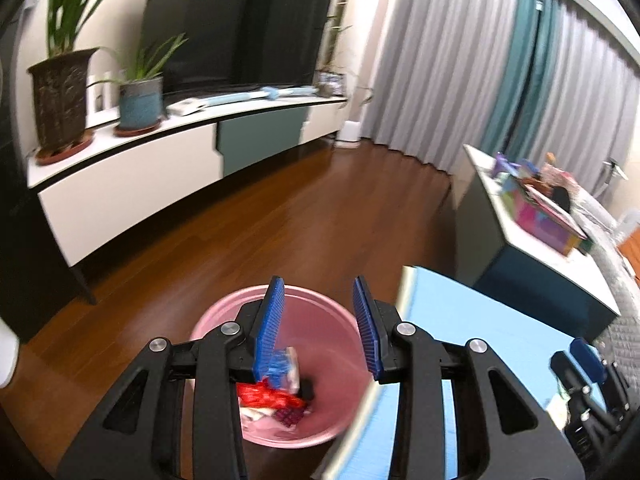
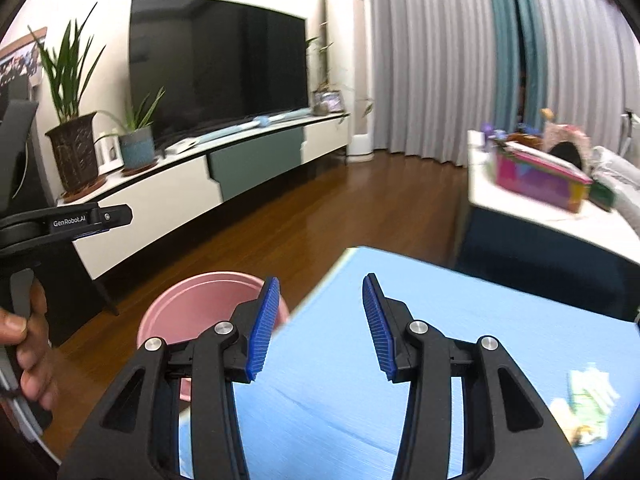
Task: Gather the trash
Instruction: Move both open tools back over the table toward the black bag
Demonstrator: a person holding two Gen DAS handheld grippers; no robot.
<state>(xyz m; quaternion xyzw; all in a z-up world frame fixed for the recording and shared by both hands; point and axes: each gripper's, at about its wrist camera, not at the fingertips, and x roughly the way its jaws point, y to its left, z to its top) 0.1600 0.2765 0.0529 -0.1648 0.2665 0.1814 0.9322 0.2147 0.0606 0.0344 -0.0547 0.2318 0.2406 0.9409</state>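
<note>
A pink bin [image 1: 340, 332] stands on the wood floor beside a light-blue table top [image 1: 460, 320]. Inside it lie a red wrapper [image 1: 268, 398] and other crumpled scraps; a pale wrapper [image 1: 290, 364] shows blurred just below one pad. My left gripper [image 1: 319, 284] hangs open above the bin with nothing between its pads. My right gripper [image 2: 322, 280] is open and empty over the blue table [image 2: 440, 320], to the right of the bin [image 2: 188, 300]. A crumpled pale-green wrapper [image 2: 588, 400] lies on the table at the right. A hand [image 2: 32, 344] grips the left tool's handle.
A long white TV cabinet [image 2: 160, 208] with a television [image 2: 216, 64] and potted plants [image 2: 76, 152] runs along the far wall. A low cabinet [image 2: 520, 216] at the right carries a colourful box [image 2: 536, 180]. Grey curtains [image 2: 432, 60] hang behind, with wood floor [image 2: 340, 208] between.
</note>
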